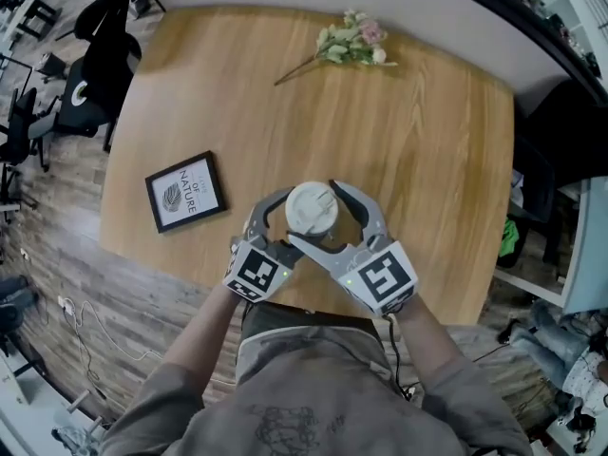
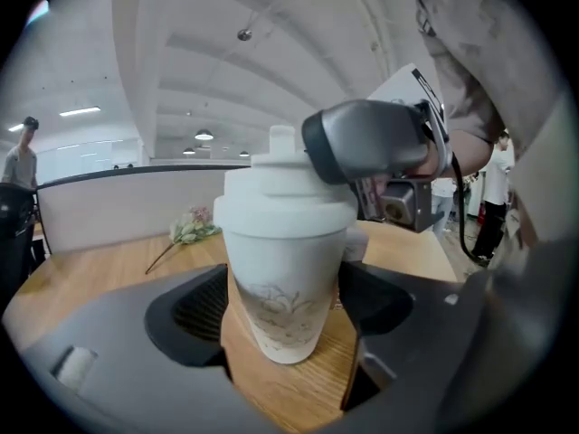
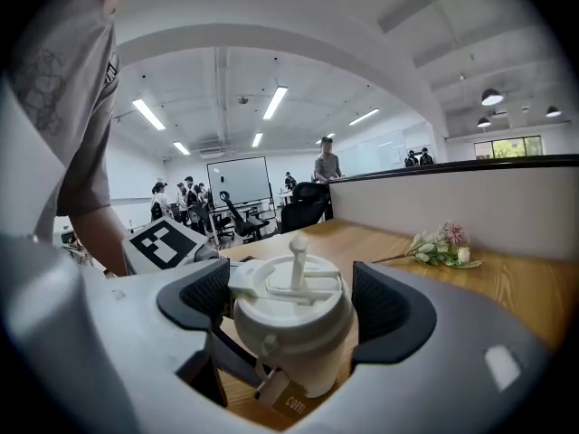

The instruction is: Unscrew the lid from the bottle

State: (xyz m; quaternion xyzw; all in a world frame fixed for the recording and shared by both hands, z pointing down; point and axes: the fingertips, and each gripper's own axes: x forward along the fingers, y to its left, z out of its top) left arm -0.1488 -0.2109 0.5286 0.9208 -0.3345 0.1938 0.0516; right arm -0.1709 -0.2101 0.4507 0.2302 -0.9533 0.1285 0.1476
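1. Head view: the bottle (image 1: 312, 207) stands upright on the counter (image 1: 418, 141), close to the near edge by the person. A framed print (image 1: 186, 192) lies near the left edge and a flower sprig (image 1: 353, 42) near the far edge. Open wood lies between them.
2. Left gripper view: the left tongs (image 2: 285, 310) straddle the bottle's lower body, released, with the pads just off it. Only this view shows the faint floral print on the body.
3. Right gripper view: the right tongs (image 3: 289, 304) flank the lid (image 3: 298, 283), released and not clamping it. Only this view shows the lid's upright stopper and a hanging tag (image 3: 285, 398).
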